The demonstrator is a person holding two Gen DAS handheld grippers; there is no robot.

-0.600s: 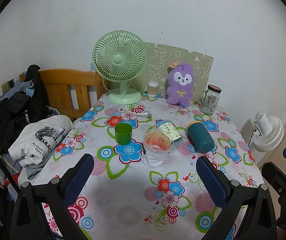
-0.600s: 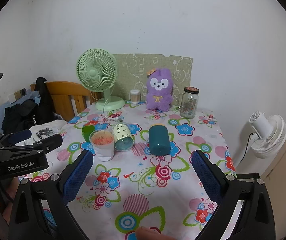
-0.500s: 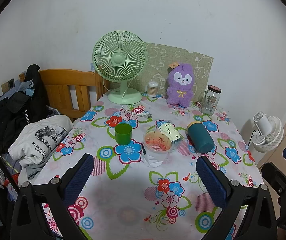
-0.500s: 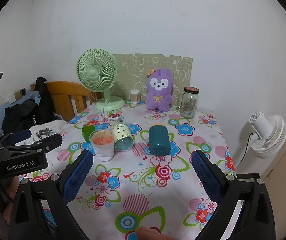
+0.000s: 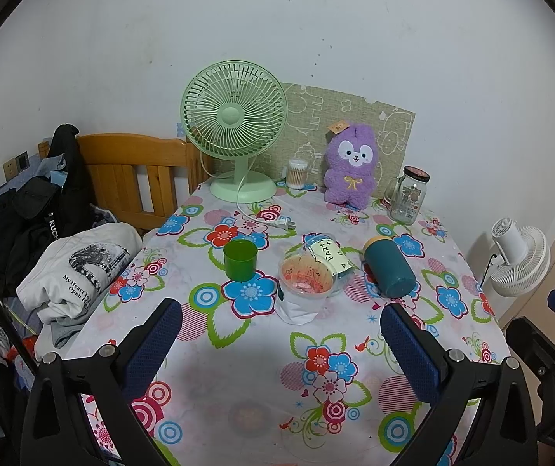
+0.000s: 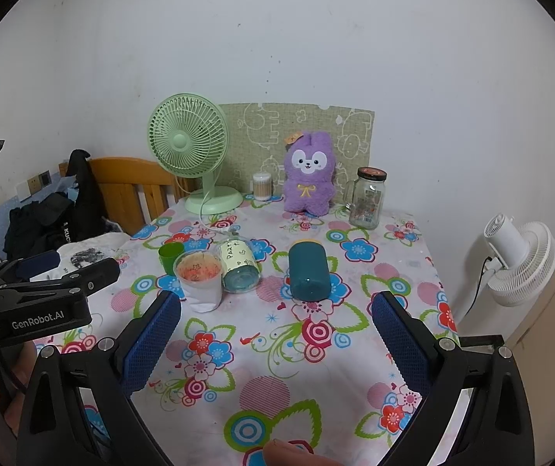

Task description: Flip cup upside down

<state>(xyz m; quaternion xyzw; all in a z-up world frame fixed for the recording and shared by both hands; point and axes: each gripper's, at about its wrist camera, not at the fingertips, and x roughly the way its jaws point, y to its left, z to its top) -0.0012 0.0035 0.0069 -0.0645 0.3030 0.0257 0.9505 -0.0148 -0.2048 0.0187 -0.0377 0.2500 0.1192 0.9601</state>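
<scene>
— Where was the green cup?
— Upright toward the table's left edge.
— And the 2 tongs?
— Left gripper and right gripper spread wide, holding nothing.

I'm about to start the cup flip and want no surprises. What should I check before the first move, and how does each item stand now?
1. Left claw open and empty: ok.
2. Right claw open and empty: ok.
3. Green cup upright, mouth up, so it needs flipping: ok.
4. Room around the green cup: ok on its left; the clear cup stands close on its right.
5. Green cup empty inside: cannot tell.
6. Teal tumbler lying on its side, might roll if bumped: not ok.
</scene>
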